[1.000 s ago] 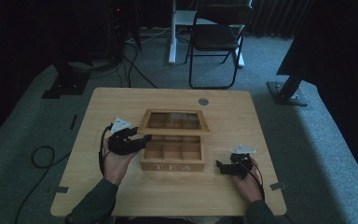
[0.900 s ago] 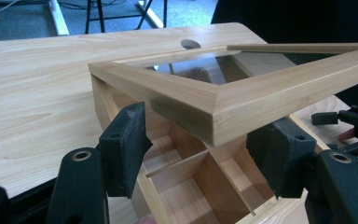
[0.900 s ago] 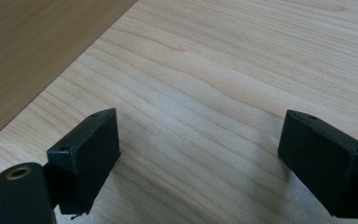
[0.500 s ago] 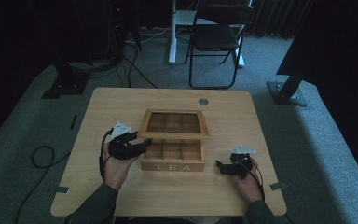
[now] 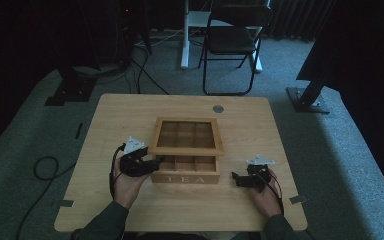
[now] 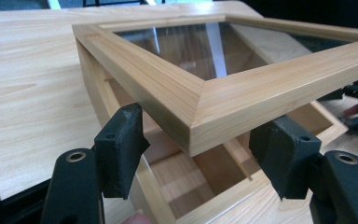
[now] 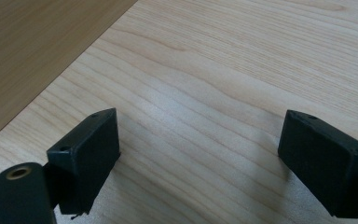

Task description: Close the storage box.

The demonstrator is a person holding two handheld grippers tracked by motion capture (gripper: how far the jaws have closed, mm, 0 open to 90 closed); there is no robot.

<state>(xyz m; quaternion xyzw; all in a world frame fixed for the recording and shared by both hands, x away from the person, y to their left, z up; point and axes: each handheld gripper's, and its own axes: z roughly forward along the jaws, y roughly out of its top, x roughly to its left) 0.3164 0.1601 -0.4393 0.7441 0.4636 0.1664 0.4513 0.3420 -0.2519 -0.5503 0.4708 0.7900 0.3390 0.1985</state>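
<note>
While the glass-paned lid (image 5: 186,136) of the wooden tea box (image 5: 185,170) stands partly raised over the open compartments, the left gripper (image 5: 153,162) sits at the box's near left corner, its jaws spread wide on either side of the lid's corner (image 6: 193,119) and clamping nothing. In the left gripper view the lid's frame hangs between the two pads (image 6: 121,144) without touching either, with the dividers visible below. The box stands near the middle of the table (image 5: 130,115), its "TEA" front facing the person. To the right, well apart from the box, the right gripper (image 5: 236,178) rests released, low over bare wood. Judging by this, the lid is being moved on its hinge. The next move probably calls for steady contact at that corner, guiding the lid along its arc without letting it drop.
</note>
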